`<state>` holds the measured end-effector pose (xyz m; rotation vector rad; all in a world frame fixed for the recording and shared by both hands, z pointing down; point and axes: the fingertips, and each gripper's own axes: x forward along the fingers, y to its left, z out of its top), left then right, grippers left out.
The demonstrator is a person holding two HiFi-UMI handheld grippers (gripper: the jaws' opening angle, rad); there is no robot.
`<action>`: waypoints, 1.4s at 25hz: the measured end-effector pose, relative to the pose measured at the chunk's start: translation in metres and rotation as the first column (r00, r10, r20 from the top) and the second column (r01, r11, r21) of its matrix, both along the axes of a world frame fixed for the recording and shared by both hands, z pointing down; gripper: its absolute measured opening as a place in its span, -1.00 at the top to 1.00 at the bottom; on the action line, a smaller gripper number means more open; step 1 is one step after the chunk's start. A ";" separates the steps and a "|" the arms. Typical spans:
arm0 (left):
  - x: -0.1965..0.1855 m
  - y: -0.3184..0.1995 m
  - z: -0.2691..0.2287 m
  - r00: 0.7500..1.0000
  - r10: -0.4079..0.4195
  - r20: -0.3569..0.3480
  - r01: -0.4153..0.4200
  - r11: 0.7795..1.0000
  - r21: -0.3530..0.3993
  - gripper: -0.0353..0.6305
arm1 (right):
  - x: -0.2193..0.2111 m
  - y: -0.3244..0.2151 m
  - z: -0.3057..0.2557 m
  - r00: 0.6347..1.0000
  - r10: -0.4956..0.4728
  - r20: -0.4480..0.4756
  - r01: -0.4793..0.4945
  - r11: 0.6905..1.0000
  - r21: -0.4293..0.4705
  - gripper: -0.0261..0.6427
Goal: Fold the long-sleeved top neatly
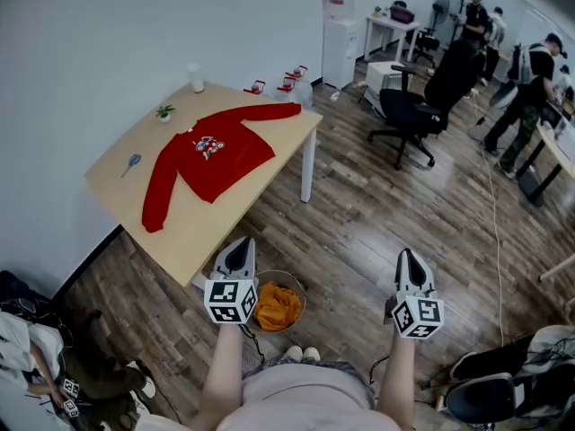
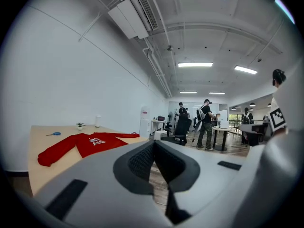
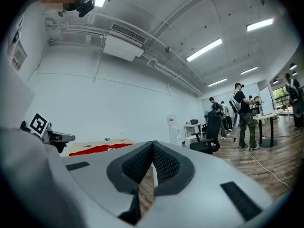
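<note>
Red top [image 1: 216, 162] lies flat, print up and sleeves spread, on the table [image 1: 243, 214] in the upper left of the head view, well apart from both grippers, which sit low at the frame's bottom over the floor [image 1: 359, 232]. Both the left gripper [image 1: 240, 245] and right gripper [image 1: 410, 257] have jaws pressed together with nothing between them. Judged a soft, light, limp knit — likely to sag and bunch if lifted from one point, so best pinched at a cuff or at shoulder and hem edge, one gripper per side.
</note>
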<state>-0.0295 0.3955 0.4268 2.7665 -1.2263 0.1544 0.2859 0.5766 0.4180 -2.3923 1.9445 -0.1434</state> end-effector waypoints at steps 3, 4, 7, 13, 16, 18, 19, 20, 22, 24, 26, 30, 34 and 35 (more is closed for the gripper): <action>-0.001 0.000 0.001 1.000 0.007 -0.018 -0.007 1.000 -0.011 0.88 | -0.005 -0.004 0.000 1.000 -0.019 0.008 0.019 1.000 0.005 0.89; -0.001 0.000 0.000 1.000 0.015 -0.023 -0.016 1.000 -0.012 0.88 | -0.007 -0.004 0.000 1.000 -0.026 0.013 0.026 1.000 0.009 0.89; -0.001 0.002 -0.005 0.998 0.053 -0.043 -0.053 0.999 -0.007 0.72 | -0.012 -0.008 -0.005 0.998 -0.062 0.031 0.061 0.998 0.032 0.70; -0.007 -0.003 -0.016 0.993 0.099 -0.072 -0.098 0.995 0.014 0.20 | -0.016 -0.015 -0.019 0.994 -0.094 0.047 0.090 0.992 0.091 0.00; -0.008 0.000 -0.007 0.990 0.129 -0.055 -0.128 0.992 0.018 -0.13 | -0.024 -0.020 -0.011 0.990 -0.128 0.053 0.125 0.990 0.065 -0.34; -0.010 0.001 -0.002 0.989 0.137 -0.063 -0.137 0.991 0.006 -0.29 | -0.031 -0.023 -0.003 0.986 -0.153 0.060 0.151 0.988 0.038 -0.49; -0.010 0.001 0.000 0.988 0.136 -0.071 -0.137 0.991 0.000 -0.34 | -0.033 -0.025 0.000 0.985 -0.159 0.068 0.157 0.987 0.030 -0.54; -0.011 0.000 0.002 0.988 0.134 -0.075 -0.134 0.991 -0.005 -0.37 | -0.033 -0.026 0.002 0.984 -0.160 0.079 0.158 0.987 0.025 -0.58; -0.012 -0.002 0.005 0.989 0.130 -0.074 -0.131 0.991 -0.010 -0.40 | -0.033 -0.028 0.005 0.984 -0.154 0.093 0.152 0.988 0.025 -0.63; -0.013 -0.006 0.006 0.989 0.126 -0.073 -0.127 0.992 -0.005 -0.40 | -0.032 -0.030 0.007 0.985 -0.146 0.093 0.144 0.989 0.028 -0.63; -0.014 -0.010 0.008 0.990 0.118 -0.078 -0.118 0.993 0.005 -0.40 | -0.033 -0.034 0.011 0.985 -0.147 0.090 0.144 0.989 0.034 -0.64; -0.011 -0.018 0.010 0.991 0.106 -0.078 -0.105 0.994 0.012 -0.41 | -0.033 -0.045 0.015 0.984 -0.154 0.086 0.151 0.988 0.036 -0.65; -0.006 -0.025 0.013 0.992 0.105 -0.067 -0.105 0.994 0.004 -0.41 | -0.032 -0.057 0.019 0.983 -0.159 0.089 0.158 0.987 0.021 -0.65; -0.005 -0.027 0.013 0.992 0.106 -0.064 -0.107 0.994 0.002 -0.41 | -0.031 -0.059 0.020 0.983 -0.158 0.092 0.157 0.987 0.019 -0.65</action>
